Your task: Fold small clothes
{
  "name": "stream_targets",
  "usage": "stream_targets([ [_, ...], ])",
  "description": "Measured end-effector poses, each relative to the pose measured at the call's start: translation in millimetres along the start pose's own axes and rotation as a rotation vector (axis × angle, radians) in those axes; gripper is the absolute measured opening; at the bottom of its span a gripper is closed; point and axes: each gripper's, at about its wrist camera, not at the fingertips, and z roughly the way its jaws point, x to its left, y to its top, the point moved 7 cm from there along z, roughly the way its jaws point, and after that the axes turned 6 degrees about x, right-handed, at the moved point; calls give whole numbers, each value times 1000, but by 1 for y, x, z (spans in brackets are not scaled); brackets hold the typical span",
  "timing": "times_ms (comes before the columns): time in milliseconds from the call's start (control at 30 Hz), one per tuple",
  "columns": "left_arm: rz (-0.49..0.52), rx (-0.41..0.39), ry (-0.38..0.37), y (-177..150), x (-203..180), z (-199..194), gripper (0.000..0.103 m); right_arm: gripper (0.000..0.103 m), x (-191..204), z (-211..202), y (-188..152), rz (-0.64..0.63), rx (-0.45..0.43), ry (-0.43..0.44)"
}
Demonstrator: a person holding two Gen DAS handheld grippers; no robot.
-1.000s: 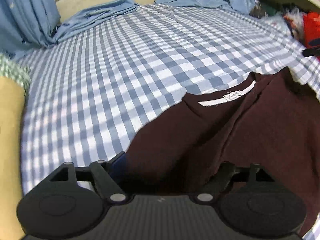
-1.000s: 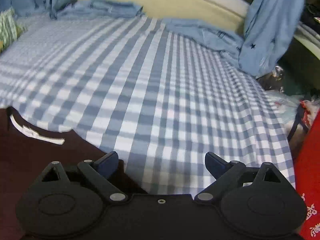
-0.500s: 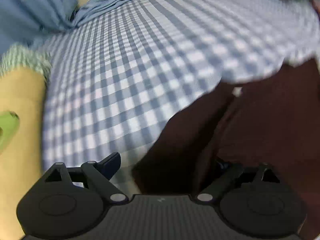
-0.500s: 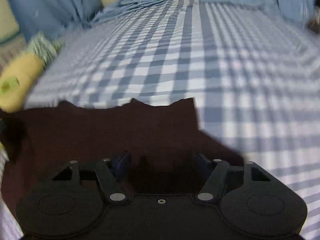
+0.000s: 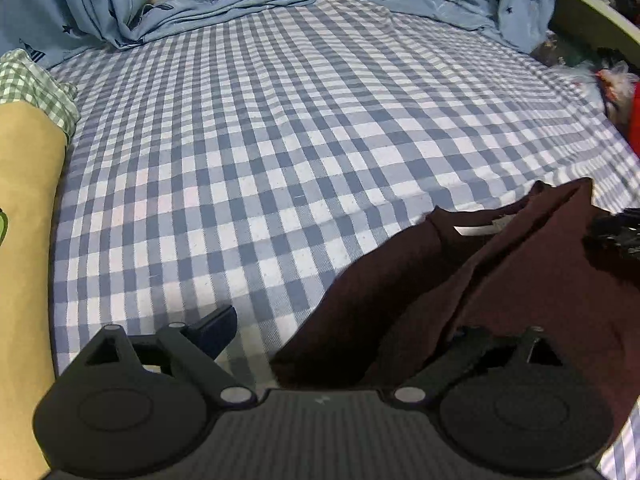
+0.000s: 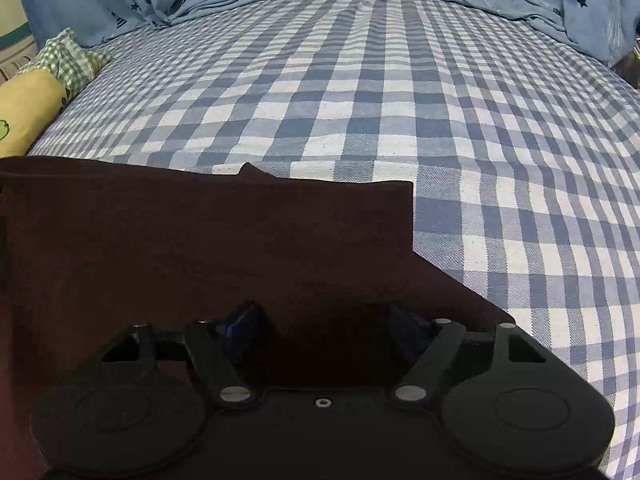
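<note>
Maroon fabric of the small shirt [image 6: 208, 240] is lying on the near checked bedsheet [image 6: 400, 100]. The left gripper [image 5: 340, 332] is standing released; the right gripper [image 6: 324, 332] is opening over cloth, risking dragging folds loose.

Your dark maroon knit top [image 5: 500, 288] lies on the blue-and-white checked bed sheet [image 5: 280, 152], partly folded. The neckline faces away from you, with a white label strip [image 5: 478, 229] showing inside the collar. One long crease runs from collar toward the near edge. From the right wrist view the top [image 6: 200, 240] lies flat, with a straight far edge and a squared right corner.
</note>
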Motion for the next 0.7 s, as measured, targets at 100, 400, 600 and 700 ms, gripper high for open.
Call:
stream_targets([
  [100,-46,-73,22,-3,22,-24,97,85,6,4,-2,-45,4,-15],
  [400,-112,-274,130,-33,48,-87,102,85,5,4,2,-20,-9,-11],
  [600,-12,-285,123,-101,-27,-55,102,80,-30,-49,-1,136,-102,92],
  [700,25,-283,140,-148,-53,-44,102,77,-51,-81,-24,139,-98,119],
])
